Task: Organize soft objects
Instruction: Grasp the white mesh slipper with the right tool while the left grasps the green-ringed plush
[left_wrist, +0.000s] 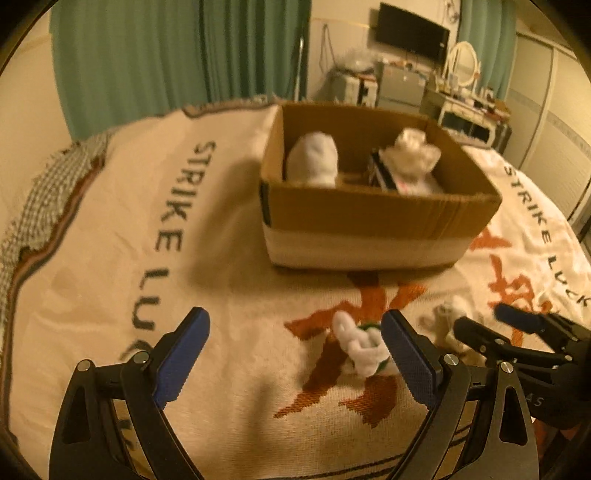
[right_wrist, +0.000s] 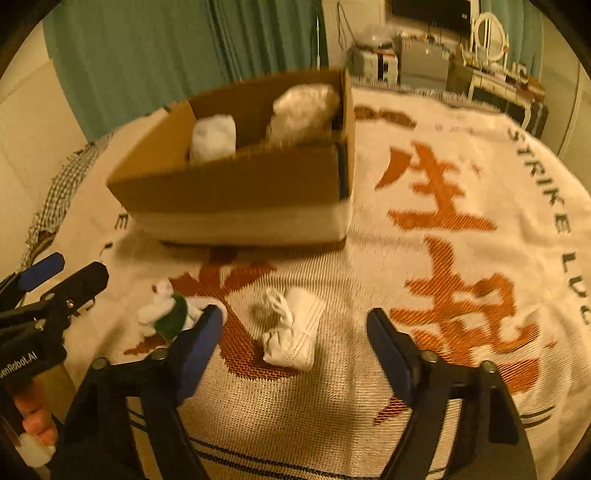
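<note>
**Two open grippers above two sock bundles on the bed**

While both grippers hang over the cream blanket (right_wrist: 369, 258) with its orange characters and dark lettering, neither one holds anything. Nearest in the right wrist view, the right gripper (right_wrist: 295, 332) stands with its blue-padded jaws apart, and the white rolled sock bundle (right_wrist: 291, 332) lies on the blanket between them, touched by neither pad. Left of it, just beside the left pad of that gripper, lies a second white bundle with a green part (right_wrist: 168, 312). The left gripper (left_wrist: 295, 354) is likewise spread wide; in its own view the white-and-green bundle (left_wrist: 360, 345) lies close against its right pad, though blur makes it impossible to tell whether they touch. At the lower left edge of the right wrist view, a person's fingers (right_wrist: 35, 421) grip the left tool's handle.

Farther off, a cardboard box (left_wrist: 369, 218) sits on the blanket. Inside it, a white rolled item (left_wrist: 314, 158) rests on the left side and a pale, crumpled soft item (left_wrist: 410, 151) on the right.

Beyond the bed hang green curtains (left_wrist: 147, 66), and at the far right stand a wall-mounted screen (left_wrist: 410, 31) and a dresser with an oval mirror (left_wrist: 461, 62).
</note>
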